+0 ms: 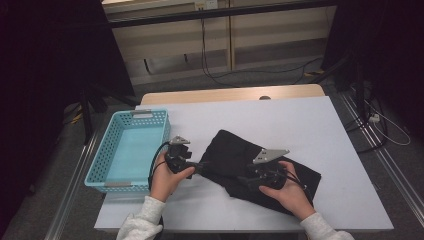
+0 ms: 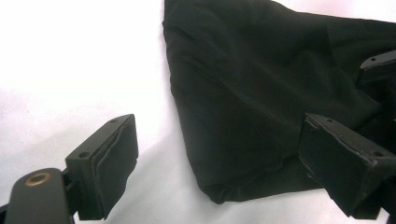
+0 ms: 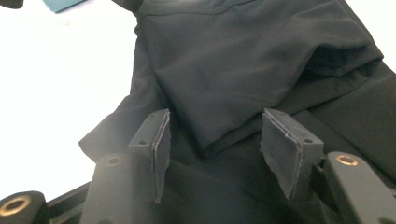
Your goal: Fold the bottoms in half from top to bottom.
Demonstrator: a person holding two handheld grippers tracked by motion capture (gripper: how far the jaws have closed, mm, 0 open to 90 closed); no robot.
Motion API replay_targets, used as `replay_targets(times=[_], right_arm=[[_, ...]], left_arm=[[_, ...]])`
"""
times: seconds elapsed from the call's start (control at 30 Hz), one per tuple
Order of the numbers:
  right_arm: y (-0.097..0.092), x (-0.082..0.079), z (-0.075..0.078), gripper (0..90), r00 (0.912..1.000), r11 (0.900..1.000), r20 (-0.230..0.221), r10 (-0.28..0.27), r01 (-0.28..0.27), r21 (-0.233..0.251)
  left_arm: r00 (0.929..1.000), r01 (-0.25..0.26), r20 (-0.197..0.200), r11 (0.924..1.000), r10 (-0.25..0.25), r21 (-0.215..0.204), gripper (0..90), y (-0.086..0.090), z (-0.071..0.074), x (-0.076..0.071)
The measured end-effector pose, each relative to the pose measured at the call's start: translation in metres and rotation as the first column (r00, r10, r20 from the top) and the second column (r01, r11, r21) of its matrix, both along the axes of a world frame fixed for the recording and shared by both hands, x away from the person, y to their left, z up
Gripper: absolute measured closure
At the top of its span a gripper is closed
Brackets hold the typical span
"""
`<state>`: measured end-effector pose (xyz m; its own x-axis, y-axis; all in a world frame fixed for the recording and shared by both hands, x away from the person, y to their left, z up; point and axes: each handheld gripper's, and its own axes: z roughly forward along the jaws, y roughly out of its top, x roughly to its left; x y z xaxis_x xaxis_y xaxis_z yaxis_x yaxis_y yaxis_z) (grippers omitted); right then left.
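A white table (image 1: 320, 130) fills most of the high view, and everything else is placed against the black garment (image 1: 260, 170) that lies crumpled on its near half. The garment is folded over on itself — a loose flap rests on top of a flatter layer, which shows best in the right gripper view (image 3: 243, 70). In the left gripper view the same cloth (image 2: 261, 93) ends in a rounded corner lying on the white surface.

To the left of the garment, near but apart from it, stands a light blue basket (image 1: 107, 170) with perforated walls, on the table's left edge.

The left gripper (image 1: 197, 167) is held at the garment's left corner. Its jaws stand wide apart, released, with the cloth's corner lying between them; the pads do not press on it, and one pad (image 2: 116, 158) sits over bare table while the other is at the cloth's edge.

The right gripper (image 1: 250, 176) is over the garment's near middle — its jaws straddle the tip of the folded flap, which lies between the pads (image 3: 161, 149) without being pinched. They are partly open, not clenched on anything.
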<state>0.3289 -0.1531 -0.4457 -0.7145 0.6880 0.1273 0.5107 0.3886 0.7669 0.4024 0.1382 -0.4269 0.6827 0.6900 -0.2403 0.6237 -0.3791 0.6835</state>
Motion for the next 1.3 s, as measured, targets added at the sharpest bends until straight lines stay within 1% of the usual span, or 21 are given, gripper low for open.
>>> replay_targets(times=[0.13, 0.2, 0.23, 0.3, 0.37, 0.4, 0.47, 0.5, 0.6, 0.7, 0.8, 0.93, 1.03, 1.13, 1.3], right_arm=[[0.003, 0.000, -0.002, 45.5, 0.9999, 0.9998, -0.002, 0.010, -0.010, -0.020], [0.004, 0.000, -0.002, 47.0, 0.9999, 0.9997, -0.004, 0.012, -0.012, -0.021], [0.005, 0.000, -0.003, 50.5, 0.9998, 0.9995, -0.001, 0.017, -0.017, -0.026], [0.006, 0.000, -0.004, 54.2, 0.9999, 0.9991, -0.002, 0.014, -0.014, -0.040], [0.008, 0.001, -0.007, 61.9, 0.9999, 0.9979, -0.007, 0.011, -0.012, -0.064], [0.008, 0.001, -0.008, 65.9, 0.9997, 0.9975, -0.008, 0.021, -0.022, -0.068], [0.009, 0.001, -0.008, 67.6, 0.9995, 0.9969, -0.008, 0.030, -0.030, -0.073], [0.011, 0.000, -0.007, 74.5, 0.9994, 0.9954, 0.010, 0.033, -0.032, -0.090], [0.011, 0.000, -0.007, 78.1, 0.9994, 0.9955, 0.012, 0.033, -0.032, -0.089], [0.011, 0.000, -0.007, 82.6, 0.9995, 0.9956, 0.011, 0.031, -0.030, -0.089], [0.010, 0.000, -0.006, 87.1, 0.9993, 0.9966, 0.015, 0.034, -0.033, -0.076], [0.010, -0.001, -0.005, 88.7, 0.9990, 0.9973, 0.019, 0.040, -0.038, -0.063], [0.009, -0.002, -0.003, 89.0, 0.9981, 0.9966, 0.022, 0.057, -0.056, -0.061], [0.006, -0.003, 0.001, 89.0, 0.9979, 0.9976, 0.028, 0.059, -0.058, -0.039], [0.000, -0.007, 0.003, 89.0, 0.9982, 0.9984, 0.029, 0.053, -0.053, -0.022]], left_arm=[[1.0000, -0.001, 0.000, 1.0000, 0.001, 0.003, 12.3, -0.001, -0.001, 0.000], [1.0000, -0.001, -0.002, 1.0000, 0.001, 0.004, 12.4, -0.001, -0.001, 0.000], [1.0000, 0.001, -0.005, 1.0000, -0.001, 0.003, 12.3, 0.000, 0.000, 0.000], [1.0000, 0.001, -0.005, 1.0000, -0.001, 0.003, 12.3, 0.000, 0.000, 0.000], [1.0000, 0.001, -0.006, 1.0000, -0.001, 0.003, 12.3, 0.000, 0.000, 0.000], [1.0000, 0.000, -0.005, 1.0000, 0.000, 0.002, 12.3, 0.000, 0.000, 0.000], [1.0000, -0.001, -0.005, 1.0000, 0.001, 0.002, 12.3, 0.000, 0.000, -0.001], [1.0000, -0.002, -0.005, 1.0000, 0.002, 0.003, 12.3, 0.000, -0.001, -0.001], [1.0000, -0.007, -0.006, 1.0000, 0.007, 0.001, 12.3, 0.000, -0.001, -0.001], [1.0000, -0.004, -0.009, 1.0000, 0.004, 0.009, 12.3, 0.001, -0.002, -0.001], [1.0000, -0.008, -0.006, 0.9999, 0.008, 0.007, 12.3, 0.001, -0.001, -0.001], [0.9999, -0.016, -0.004, 0.9999, 0.016, 0.002, 12.3, 0.001, -0.001, -0.001], [0.9998, -0.018, -0.004, 0.9998, 0.018, 0.006, 12.3, 0.003, -0.001, 0.000], [0.9999, -0.015, -0.007, 0.9999, 0.015, -0.001, 12.3, 0.004, 0.000, 0.000], [0.9999, -0.013, -0.005, 0.9999, 0.013, -0.006, 12.3, 0.003, 0.001, 0.000]])
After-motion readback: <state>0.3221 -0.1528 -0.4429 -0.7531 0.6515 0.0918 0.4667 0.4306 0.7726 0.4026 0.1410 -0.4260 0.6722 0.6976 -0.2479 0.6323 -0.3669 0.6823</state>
